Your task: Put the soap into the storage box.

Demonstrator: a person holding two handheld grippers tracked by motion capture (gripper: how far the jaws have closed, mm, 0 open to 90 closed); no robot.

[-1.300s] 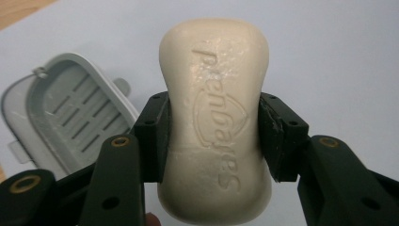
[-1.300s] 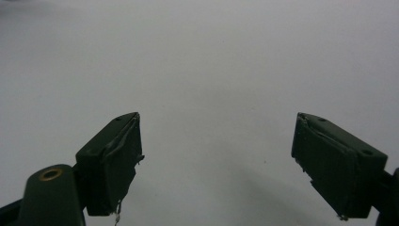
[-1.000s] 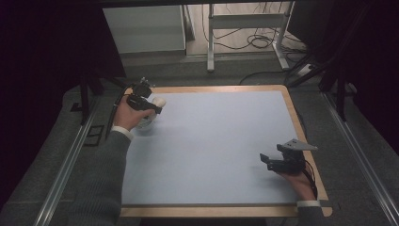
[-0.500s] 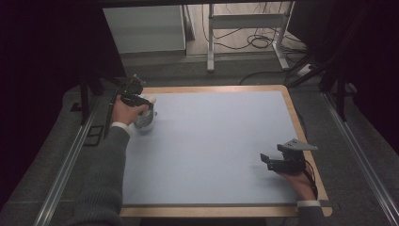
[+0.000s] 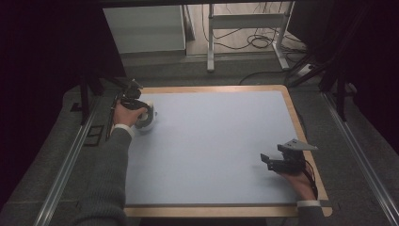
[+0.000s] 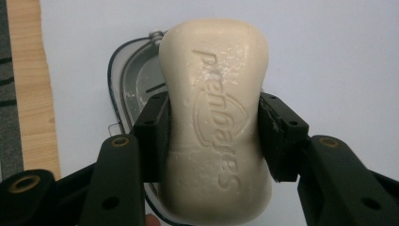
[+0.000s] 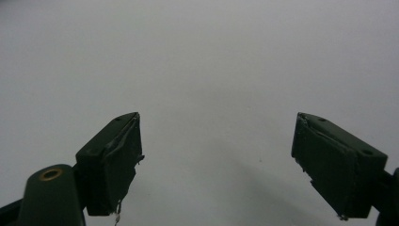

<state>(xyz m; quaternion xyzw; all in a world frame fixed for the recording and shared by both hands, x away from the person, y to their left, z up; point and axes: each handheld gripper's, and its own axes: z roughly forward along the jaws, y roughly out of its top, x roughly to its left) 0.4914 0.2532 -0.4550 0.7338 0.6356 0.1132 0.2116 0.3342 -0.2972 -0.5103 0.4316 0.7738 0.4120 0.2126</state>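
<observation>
A cream bar of soap with embossed lettering is clamped between the two black jaws of my left gripper, just above a grey soap dish with a dark rim. In the high view the left gripper hovers at the mat's far left over the pale dish. My right gripper rests low at the near right of the mat. Seen in its own view, the right gripper is open, with bare mat between its jaws.
A pale blue mat covers the wooden-edged table. Metal rails run along both sides. Beyond the far edge are a white cabinet, a metal frame and floor cables.
My left gripper has moved left and slightly nearer with the soap, from the mat's far-left corner to above the dish. The right gripper has stayed put.
</observation>
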